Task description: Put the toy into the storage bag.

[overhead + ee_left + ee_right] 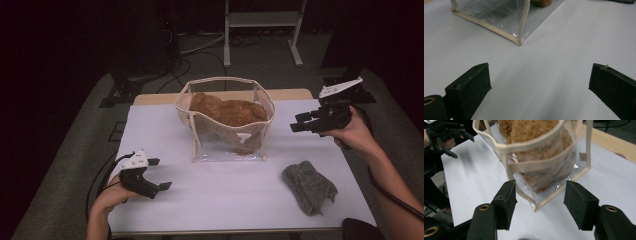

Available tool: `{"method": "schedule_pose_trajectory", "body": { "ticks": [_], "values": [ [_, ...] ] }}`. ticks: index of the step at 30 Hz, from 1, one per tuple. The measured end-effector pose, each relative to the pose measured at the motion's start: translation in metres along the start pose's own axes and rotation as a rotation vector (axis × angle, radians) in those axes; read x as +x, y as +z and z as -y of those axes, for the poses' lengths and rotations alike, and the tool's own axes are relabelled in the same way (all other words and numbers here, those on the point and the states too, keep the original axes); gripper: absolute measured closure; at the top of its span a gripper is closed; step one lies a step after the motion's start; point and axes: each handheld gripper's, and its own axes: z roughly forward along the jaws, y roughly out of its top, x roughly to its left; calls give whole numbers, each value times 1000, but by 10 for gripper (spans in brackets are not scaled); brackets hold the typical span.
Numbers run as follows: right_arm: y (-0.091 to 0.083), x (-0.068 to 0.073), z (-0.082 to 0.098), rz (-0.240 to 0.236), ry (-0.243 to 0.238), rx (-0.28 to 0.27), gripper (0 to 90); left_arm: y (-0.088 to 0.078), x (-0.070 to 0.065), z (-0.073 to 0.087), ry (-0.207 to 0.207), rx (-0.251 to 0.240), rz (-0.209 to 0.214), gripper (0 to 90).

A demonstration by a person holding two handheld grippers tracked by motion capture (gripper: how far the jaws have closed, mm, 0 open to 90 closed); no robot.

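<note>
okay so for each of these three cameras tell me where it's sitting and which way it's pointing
High view: above the person's side, looking forward and down on the table; both forearms, left tool, right tool.
Left gripper view: on the left tool, low, facing the clear bag; its open jaws.
Right gripper view: on the right tool, facing the bag's corner; its open jaws.
Shared: all show the bag holding a brown plush.

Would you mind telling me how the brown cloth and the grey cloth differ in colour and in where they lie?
The brown cloth is rust-coloured; the grey cloth is dull grey. The brown cloth is stuffed inside the clear bag and fills it to the rim; the grey cloth lies loose on the white table, to the bag's right, nearer the person. The brown bundle looks bulkier. Both are crumpled, fuzzy fabric.
</note>
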Motion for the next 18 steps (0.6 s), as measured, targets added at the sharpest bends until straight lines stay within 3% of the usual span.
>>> {"method": "schedule_pose_trajectory", "body": {
  "ticks": [12, 18],
  "values": [
    [8, -14, 48, -6, 80, 8, 387, 3, 1, 2, -13, 2, 3, 31],
    [13, -17, 63, -13, 104, 12, 379, 3, 1, 3, -16, 7, -2, 32]
  ]
}}
